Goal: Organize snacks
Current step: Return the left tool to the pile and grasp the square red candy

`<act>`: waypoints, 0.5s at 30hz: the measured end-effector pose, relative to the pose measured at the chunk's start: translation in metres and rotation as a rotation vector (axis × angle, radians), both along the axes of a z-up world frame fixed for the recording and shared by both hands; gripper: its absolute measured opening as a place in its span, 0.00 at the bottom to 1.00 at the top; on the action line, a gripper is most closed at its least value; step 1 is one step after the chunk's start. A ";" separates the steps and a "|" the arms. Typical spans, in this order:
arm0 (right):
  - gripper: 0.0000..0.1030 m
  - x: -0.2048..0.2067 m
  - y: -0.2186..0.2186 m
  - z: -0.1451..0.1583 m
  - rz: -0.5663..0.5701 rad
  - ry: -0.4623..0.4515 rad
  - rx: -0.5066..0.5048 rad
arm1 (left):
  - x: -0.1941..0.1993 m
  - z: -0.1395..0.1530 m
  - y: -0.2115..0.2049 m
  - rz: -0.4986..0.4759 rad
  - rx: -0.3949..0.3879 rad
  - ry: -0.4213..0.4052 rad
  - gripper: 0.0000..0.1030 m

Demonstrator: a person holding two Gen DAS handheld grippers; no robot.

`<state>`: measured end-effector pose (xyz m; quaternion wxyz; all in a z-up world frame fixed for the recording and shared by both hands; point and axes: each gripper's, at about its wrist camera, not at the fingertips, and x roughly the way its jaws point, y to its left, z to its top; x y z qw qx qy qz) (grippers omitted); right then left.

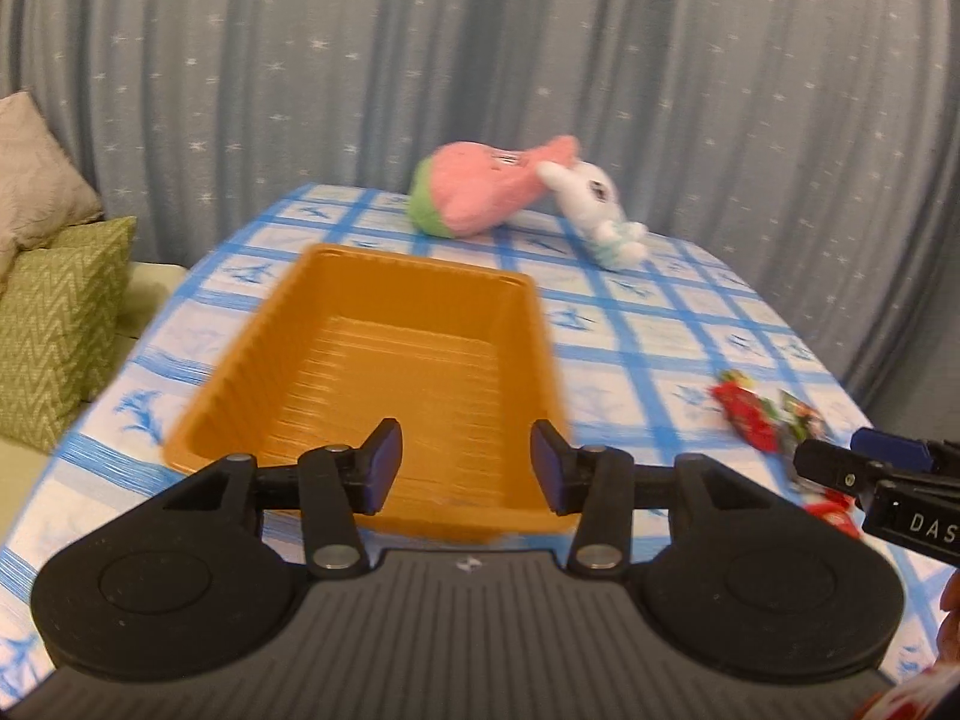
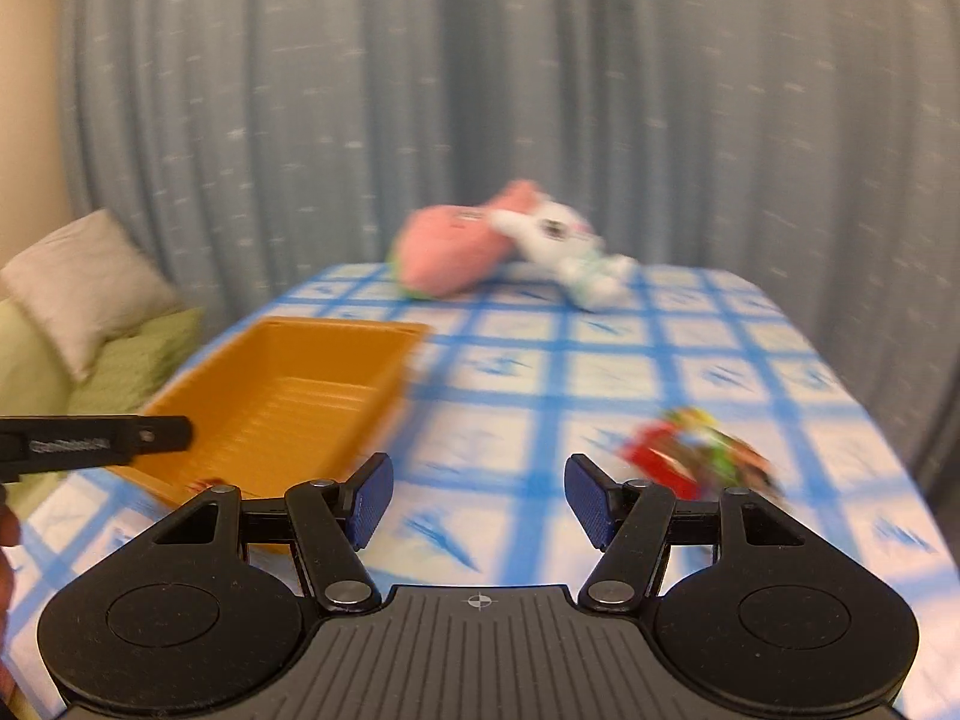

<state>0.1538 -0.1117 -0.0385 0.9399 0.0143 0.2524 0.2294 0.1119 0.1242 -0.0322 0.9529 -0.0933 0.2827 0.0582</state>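
- Left wrist view: left gripper [image 1: 467, 467] hovers over the near end of an orange tray [image 1: 384, 276], its blue-padded fingers [image 1: 384, 465] spread wide with nothing held between them.
- Tray lies lengthwise on a blue-and-white checked tablecloth [image 1: 660, 336], running away from the camera; its ribbed floor looks bare where it shows.
- Snack packets [image 1: 759, 417], red and green wrappers in a small loose pile, lie on the cloth to the right of the tray and well apart from it.
- Right gripper [image 1: 888, 468] enters from the right edge just beside that pile; only one blue pad and black linkage show, so its jaw state cannot be told from this view.
- At the far end of the table a pink-and-green plush toy [image 1: 474, 189] lies on its side, touching a white plush rabbit [image 1: 600, 210].
- Green and beige cushions [image 1: 54, 312] sit to the left, and a blue-grey curtain [image 1: 480, 48] with small stars hangs behind.
- Right wrist view, blurred: right gripper [image 2: 479, 501] is above bare tablecloth [image 2: 540, 372], fingers [image 2: 591, 498] spread wide and holding nothing.
- Snack packets [image 2: 690, 450] lie on the cloth just ahead and to the right of the right-hand finger, not between the pads.
- Orange tray [image 2: 336, 330] sits to the left, angled away; a black bar of the left gripper [image 2: 96, 441] crosses in front of its near corner.
- Both plush toys [image 2: 456, 246] and the curtain [image 2: 480, 90] show at the far end.
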 end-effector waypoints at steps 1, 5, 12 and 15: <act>0.62 -0.004 -0.011 -0.001 -0.024 0.007 -0.001 | -0.001 0.000 -0.008 -0.015 -0.002 0.003 0.42; 0.62 -0.019 -0.053 -0.006 -0.122 0.026 -0.016 | -0.007 -0.003 -0.037 -0.068 -0.018 0.016 0.47; 0.62 -0.035 -0.111 -0.021 -0.234 0.065 -0.034 | -0.012 -0.011 -0.087 -0.130 -0.043 0.048 0.54; 0.62 -0.037 -0.128 -0.026 -0.260 0.079 -0.028 | -0.011 -0.017 -0.108 -0.153 -0.044 0.064 0.55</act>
